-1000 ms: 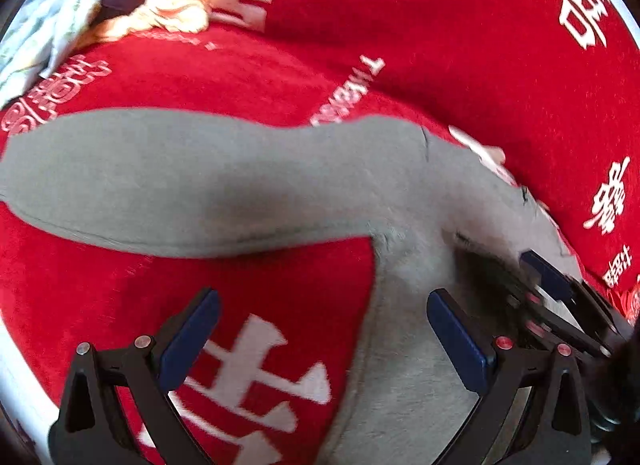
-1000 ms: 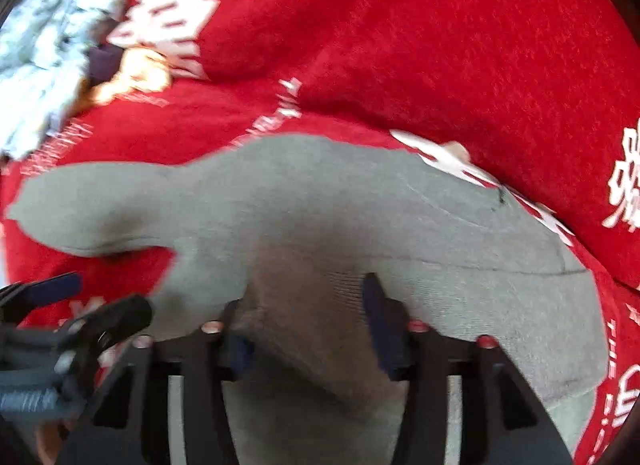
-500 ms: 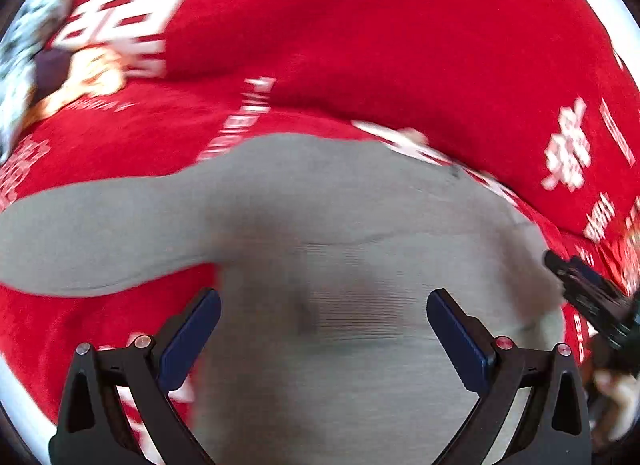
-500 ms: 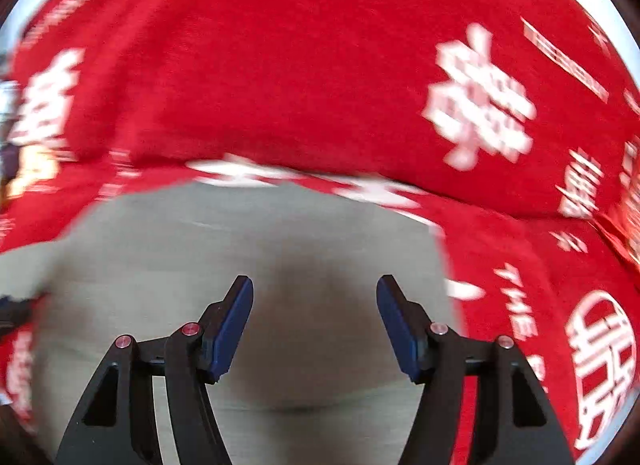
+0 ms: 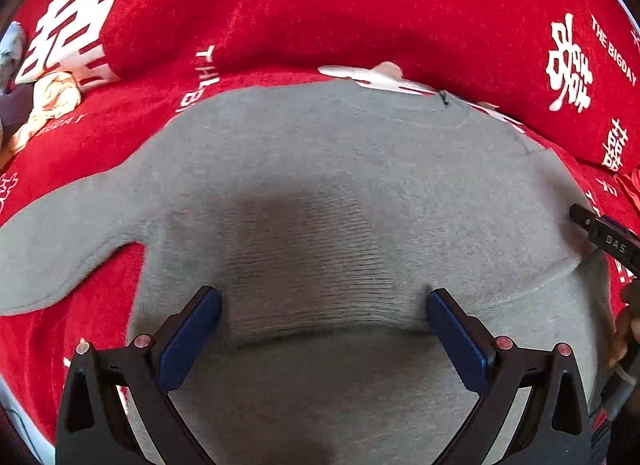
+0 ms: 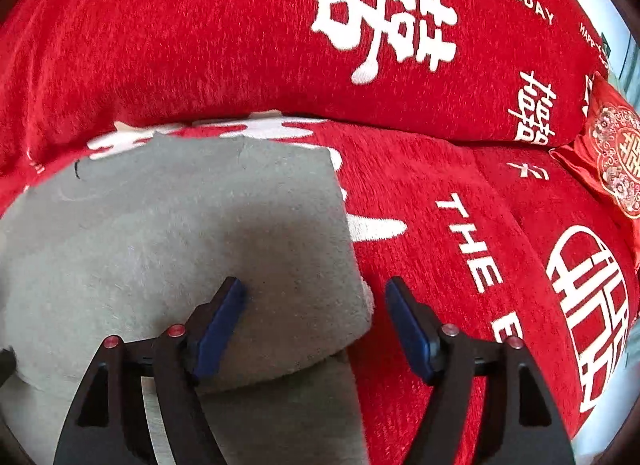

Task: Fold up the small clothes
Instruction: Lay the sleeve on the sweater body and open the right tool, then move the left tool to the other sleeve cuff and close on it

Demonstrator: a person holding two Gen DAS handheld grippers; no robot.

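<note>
While lying flat on the red plush cover with white printed characters (image 5: 360,17), grey knitted small sweater (image 5: 340,185) occupying the centre of the left wrist view, one sleeve (image 5: 52,241) stretching out to the left edge. Folded right side forming a straight edge (image 6: 344,205) in the right wrist view, doubled layer resting on the lower layer of the same garment.

Left tongs (image 5: 322,325) hovering over the ribbed middle of the sweater, spread wide, blue pads (image 5: 188,337) gripping nothing. Contact with the fabric not determinable.

Right tongs (image 6: 314,317) also spread apart, holding nothing; left pad (image 6: 218,325) sitting over the folded grey layer, right pad (image 6: 408,329) over the bare red cover, with the folded corner lying between the two. Tip of the right tongs also appearing at the right margin of the left wrist view, just beside the sweater's folded edge.

Crumpled cream and orange cloth (image 5: 48,101) lying on the cover at far left, well apart from the sweater. Red embroidered cushion (image 6: 612,153) sitting at the far right of the right wrist view.
</note>
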